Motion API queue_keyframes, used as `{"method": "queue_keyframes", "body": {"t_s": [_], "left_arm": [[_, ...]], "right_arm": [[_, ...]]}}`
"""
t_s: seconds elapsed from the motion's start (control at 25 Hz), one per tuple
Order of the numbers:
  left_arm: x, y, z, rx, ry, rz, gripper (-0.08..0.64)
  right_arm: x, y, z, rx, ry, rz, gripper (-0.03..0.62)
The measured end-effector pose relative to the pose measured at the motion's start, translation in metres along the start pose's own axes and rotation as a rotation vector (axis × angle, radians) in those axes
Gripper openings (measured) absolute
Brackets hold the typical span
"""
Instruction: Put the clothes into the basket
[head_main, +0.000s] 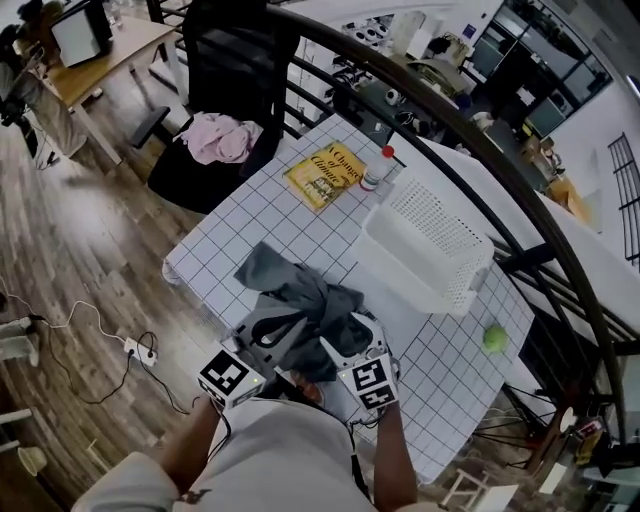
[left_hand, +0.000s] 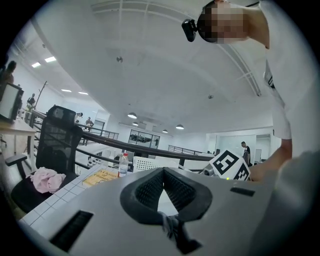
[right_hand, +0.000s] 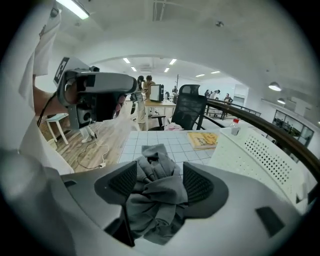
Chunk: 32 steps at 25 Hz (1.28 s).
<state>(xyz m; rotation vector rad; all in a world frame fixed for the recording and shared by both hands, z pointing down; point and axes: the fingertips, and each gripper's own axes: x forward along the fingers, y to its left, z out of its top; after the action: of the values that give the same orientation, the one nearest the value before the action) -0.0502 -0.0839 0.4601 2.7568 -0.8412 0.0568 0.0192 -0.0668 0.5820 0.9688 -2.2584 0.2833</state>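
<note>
- The right gripper (right_hand: 159, 182) is hovering low at the near edge of the tabletop (head_main: 300, 220). Its fingers (right_hand: 197, 182) are standing apart, with the gray garment (right_hand: 157, 195) bunched loosely between them. The cloth is filling the gap without looking squeezed, so this probably counts as no real grip, only a placement over the thickest fold.
- The left gripper (left_hand: 163, 175) is angling upward beside the pile, its fingers (left_hand: 147, 192) clenched tip to tip. A gray wisp is showing at their base, but it is not clear whether that is cloth.
- The gray garment is lying crumpled on the tabletop right in front of the person, short of the basket and not in it.
- The white perforated basket (head_main: 440, 220) is sitting just beyond the garment to the right, mouth up and apparently empty, so the carry looks short.
- A yellow book (head_main: 325, 175) and a red-capped bottle (head_main: 373, 175) are resting past the basket's far corner. A green ball (head_main: 494, 338) is lying to its right, and all three seem clear of the path.
- A pink garment (head_main: 220, 138) is lying on the black office chair (head_main: 230, 60) beyond the tabletop's far edge, possibly waiting its turn.
</note>
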Motion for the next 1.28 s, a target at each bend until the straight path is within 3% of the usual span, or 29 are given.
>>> {"method": "queue_keyframes", "body": {"t_s": [0.48, 0.64, 0.8, 1.28], "left_arm": [[-0.006, 0.005, -0.02, -0.024, 0.046, 0.101, 0.005], [-0.008, 0.006, -0.025, -0.033, 0.083, 0.123, 0.005], [-0.01, 0.006, -0.026, -0.039, 0.069, 0.137, 0.005], [-0.022, 0.011, -0.034, -0.049, 0.094, 0.176, 0.005]], "right_arm": [[0.044, 0.008, -0.034, -0.099, 0.142, 0.164, 0.389], [0.065, 0.013, -0.047, -0.165, 0.191, 0.212, 0.445], [0.084, 0.022, -0.062, -0.216, 0.24, 0.267, 0.492], [0.123, 0.015, -0.092, -0.256, 0.289, 0.285, 0.515]]}}
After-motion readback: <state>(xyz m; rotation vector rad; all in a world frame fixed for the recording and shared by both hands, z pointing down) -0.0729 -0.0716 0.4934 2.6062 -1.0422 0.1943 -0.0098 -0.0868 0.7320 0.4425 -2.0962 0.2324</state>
